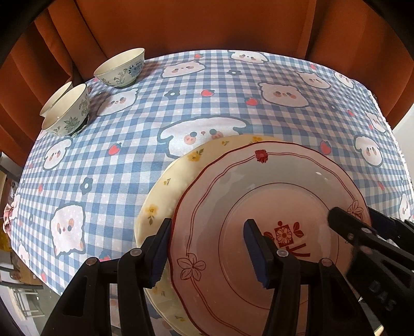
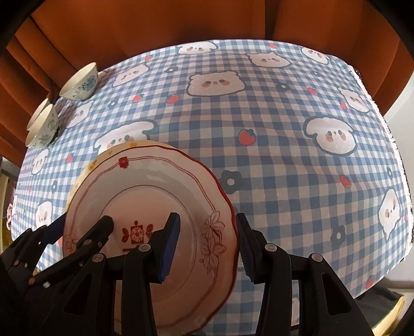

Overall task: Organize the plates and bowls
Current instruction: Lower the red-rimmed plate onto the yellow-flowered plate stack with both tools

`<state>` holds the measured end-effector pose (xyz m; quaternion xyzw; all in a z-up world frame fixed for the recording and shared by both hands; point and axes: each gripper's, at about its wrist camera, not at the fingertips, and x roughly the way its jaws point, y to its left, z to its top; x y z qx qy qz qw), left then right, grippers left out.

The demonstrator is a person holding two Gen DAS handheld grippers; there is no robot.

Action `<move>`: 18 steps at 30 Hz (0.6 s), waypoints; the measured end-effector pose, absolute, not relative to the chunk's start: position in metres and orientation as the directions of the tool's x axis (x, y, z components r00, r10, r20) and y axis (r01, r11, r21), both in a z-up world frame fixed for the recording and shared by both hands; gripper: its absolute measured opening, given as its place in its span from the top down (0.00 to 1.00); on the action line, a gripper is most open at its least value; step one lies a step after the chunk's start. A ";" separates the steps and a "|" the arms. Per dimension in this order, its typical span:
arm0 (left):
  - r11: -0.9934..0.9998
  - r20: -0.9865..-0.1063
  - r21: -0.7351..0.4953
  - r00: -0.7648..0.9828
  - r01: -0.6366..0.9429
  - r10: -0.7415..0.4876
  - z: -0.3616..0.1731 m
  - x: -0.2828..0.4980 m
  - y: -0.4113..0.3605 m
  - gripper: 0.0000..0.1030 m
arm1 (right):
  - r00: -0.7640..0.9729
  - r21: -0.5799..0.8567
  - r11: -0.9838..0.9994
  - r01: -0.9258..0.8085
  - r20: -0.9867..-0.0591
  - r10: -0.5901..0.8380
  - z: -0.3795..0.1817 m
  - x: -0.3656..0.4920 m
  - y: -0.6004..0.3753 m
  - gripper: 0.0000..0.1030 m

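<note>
- Pink plate (image 1: 258, 196): glossy, scalloped red rim, red flower prints; it lies on the yellow plate (image 1: 165, 186) at the near side of the tabletop (image 1: 108, 165).
- Yellow plate: smooth, small flower sprigs, showing past the pink plate's left and far edge.
- Left claw (image 1: 207, 254): spread, ribbed blue pads astride the pink plate's left rim.
- Right claw (image 2: 207, 245): spread astride its right rim.
- Bowls (image 1: 121, 68): three glazed, floral, far left.
- Tabletop: blue gingham cloth with cartoon animals.

a home dining spot, table dressed in a blue gingham tablecloth (image 1: 124, 165) printed with cartoon animals and strawberries, rust-orange curtains (image 1: 196, 23) hung behind, patterned china bowls (image 1: 121, 68) and floral plates (image 2: 145, 206) sat out
</note>
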<state>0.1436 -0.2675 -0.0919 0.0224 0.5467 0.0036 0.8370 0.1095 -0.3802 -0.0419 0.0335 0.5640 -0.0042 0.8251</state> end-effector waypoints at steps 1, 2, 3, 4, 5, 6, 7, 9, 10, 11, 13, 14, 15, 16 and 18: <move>0.999 -0.914 0.041 0.405 0.017 0.031 -0.092 0.144 -0.267 0.45 | 0.367 0.055 0.997 0.044 -0.929 0.035 -0.040 0.107 -0.381 0.57; 0.999 -0.913 0.042 0.406 0.016 0.032 -0.092 0.143 -0.267 0.45 | 0.373 0.058 0.997 0.046 -0.927 0.037 -0.037 0.104 -0.382 0.62; 0.999 -0.913 0.042 0.407 0.015 0.033 -0.092 0.143 -0.267 0.44 | 0.376 0.049 0.998 0.048 -0.926 0.028 -0.037 0.103 -0.384 0.69; 0.999 -0.912 0.044 0.408 0.013 0.034 -0.092 0.143 -0.268 0.44 | 0.377 0.043 0.998 0.054 -0.926 0.020 -0.036 0.101 -0.385 0.73; 0.999 -0.912 0.045 0.409 0.012 0.036 -0.092 0.143 -0.269 0.44 | 0.378 0.043 0.997 0.058 -0.926 0.018 -0.036 0.101 -0.387 0.74; 0.999 -0.912 0.046 0.408 0.013 0.036 -0.092 0.143 -0.269 0.44 | 0.378 0.053 0.997 0.060 -0.925 0.026 -0.036 0.101 -0.389 0.74; 0.999 -0.912 0.048 0.407 0.015 0.038 -0.092 0.143 -0.269 0.44 | 0.380 0.049 0.997 0.059 -0.925 0.023 -0.035 0.101 -0.388 0.74; 0.998 -0.912 0.052 0.407 0.017 0.041 -0.092 0.142 -0.269 0.44 | 0.381 0.027 0.998 0.053 -0.925 0.004 -0.035 0.101 -0.385 0.74; 0.998 -0.912 0.058 0.407 0.018 0.046 -0.092 0.142 -0.269 0.43 | 0.381 0.020 0.998 0.051 -0.925 -0.001 -0.035 0.102 -0.384 0.74; 0.998 -0.913 0.061 0.406 0.017 0.049 -0.092 0.142 -0.269 0.43 | 0.381 0.017 0.999 0.050 -0.924 -0.004 -0.035 0.103 -0.383 0.74; 0.997 -0.912 0.074 0.405 0.010 0.064 -0.092 0.142 -0.269 0.42 | 0.382 0.010 0.999 0.047 -0.924 -0.009 -0.036 0.106 -0.382 0.74; 0.996 -0.912 0.091 0.401 0.007 0.081 -0.093 0.142 -0.270 0.41 | 0.382 0.006 0.999 0.044 -0.924 -0.011 -0.036 0.107 -0.382 0.74; 0.993 -0.912 0.114 0.398 0.010 0.100 -0.094 0.142 -0.271 0.37 | 0.381 0.008 0.999 0.043 -0.925 -0.009 -0.036 0.108 -0.382 0.74; 0.991 -0.912 0.130 0.394 0.014 0.114 -0.096 0.142 -0.273 0.34 | 0.377 0.026 0.999 0.039 -0.926 0.009 -0.036 0.109 -0.381 0.75; 0.989 -0.912 0.150 0.387 0.003 0.137 -0.097 0.142 -0.272 0.33 | 0.374 0.019 1.000 0.011 -0.927 0.013 -0.037 0.112 -0.373 0.75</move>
